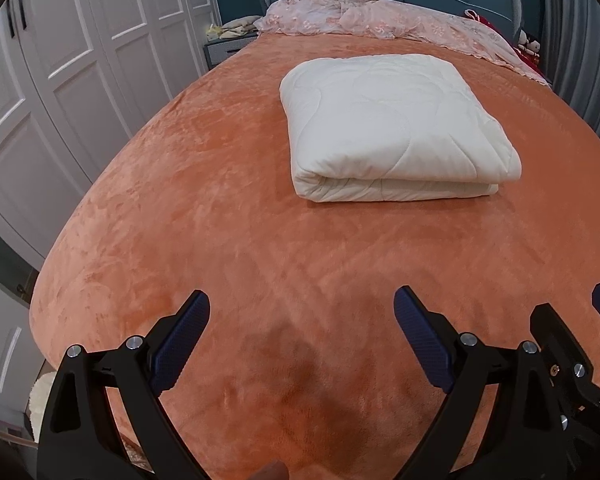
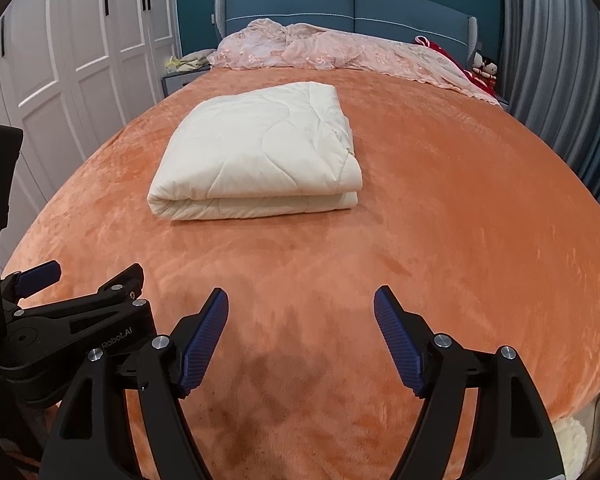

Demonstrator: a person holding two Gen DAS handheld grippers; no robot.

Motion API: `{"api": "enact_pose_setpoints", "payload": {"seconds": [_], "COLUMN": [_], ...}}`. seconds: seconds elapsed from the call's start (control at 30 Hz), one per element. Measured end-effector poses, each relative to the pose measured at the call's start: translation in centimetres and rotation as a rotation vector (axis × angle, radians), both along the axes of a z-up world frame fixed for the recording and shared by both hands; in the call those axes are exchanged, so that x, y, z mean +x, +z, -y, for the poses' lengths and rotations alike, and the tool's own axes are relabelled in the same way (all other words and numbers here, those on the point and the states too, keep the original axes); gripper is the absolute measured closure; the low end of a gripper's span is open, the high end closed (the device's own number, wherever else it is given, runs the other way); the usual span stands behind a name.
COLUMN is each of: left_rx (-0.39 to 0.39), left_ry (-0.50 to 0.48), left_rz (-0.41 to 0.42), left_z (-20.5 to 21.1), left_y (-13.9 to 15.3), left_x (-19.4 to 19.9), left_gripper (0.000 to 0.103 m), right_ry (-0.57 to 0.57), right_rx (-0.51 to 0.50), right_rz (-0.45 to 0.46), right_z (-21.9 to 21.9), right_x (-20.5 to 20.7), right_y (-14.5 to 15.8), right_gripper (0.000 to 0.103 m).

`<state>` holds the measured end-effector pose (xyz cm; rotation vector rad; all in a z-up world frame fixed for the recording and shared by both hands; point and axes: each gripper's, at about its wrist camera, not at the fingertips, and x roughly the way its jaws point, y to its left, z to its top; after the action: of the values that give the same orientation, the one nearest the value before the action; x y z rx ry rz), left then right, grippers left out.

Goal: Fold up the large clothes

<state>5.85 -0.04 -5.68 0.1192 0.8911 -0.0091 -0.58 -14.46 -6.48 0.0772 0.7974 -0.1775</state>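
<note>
Folded white quilt [image 1: 392, 128] is lying flat on the orange bedspread [image 1: 220, 220], roughly mid-bed, nearer the headboard [image 2: 340, 4] end than the foot edge, its rounded fold facing the foot of the bed; layers are stacking neatly, open edges showing along the right side in the right wrist view; left claw [image 1: 302, 344] is hovering over the foot end of the bed, jaws standing wide, nothing between the blue pads [image 1: 184, 340], only bedspread below; right claw [image 2: 300, 340] is hovering just beside it over the same foot edge, jaws also spread wide and holding nothing; each claw is showing at the margin of the other's view, close side by side; both are well apart from the quilt, neither touching it; a crumpled pink lace cover [image 2: 320, 50] is bunching along the head edge of the bed in front of the blue headboard; something red [image 2: 476, 74] is sitting at the far right corner by the grey curtain [image 2: 560, 60]; white wardrobe doors [image 1: 60, 80] are running along the left side of the bed; a small nightstand [image 1: 224, 46] with pale clutter is standing at the far left corner.
</note>
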Motion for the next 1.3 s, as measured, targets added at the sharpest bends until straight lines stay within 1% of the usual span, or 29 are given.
{"api": "enact_pose_setpoints", "payload": {"seconds": [0.3, 0.67, 1.13, 1.3], "left_rx": [-0.009, -0.011, 0.006, 0.007], "left_ry": [0.025, 0.026, 0.037, 0.043], "left_rz": [0.014, 0.029, 0.066, 0.070], "left_z": [-0.3, -0.5, -0.5, -0.6], "left_y": [-0.5, -0.5, -0.2, -0.1], "left_x": [-0.6, -0.8, -1.2, -1.2], "left_gripper": [0.012, 0.012, 0.012, 0.012], "right_ry": [-0.010, -0.015, -0.018, -0.027], "right_rx": [0.016, 0.024, 0.025, 0.024], "right_rz": [-0.007, -0.005, 0.000, 0.003], "right_z": [0.0, 0.1, 0.0, -0.8], "right_x": [-0.5, -0.7, -0.9, -0.8], "right_y": [-0.5, -0.7, -0.6, -0.5], "right_gripper": [0.029, 0.029, 0.029, 0.029]}}
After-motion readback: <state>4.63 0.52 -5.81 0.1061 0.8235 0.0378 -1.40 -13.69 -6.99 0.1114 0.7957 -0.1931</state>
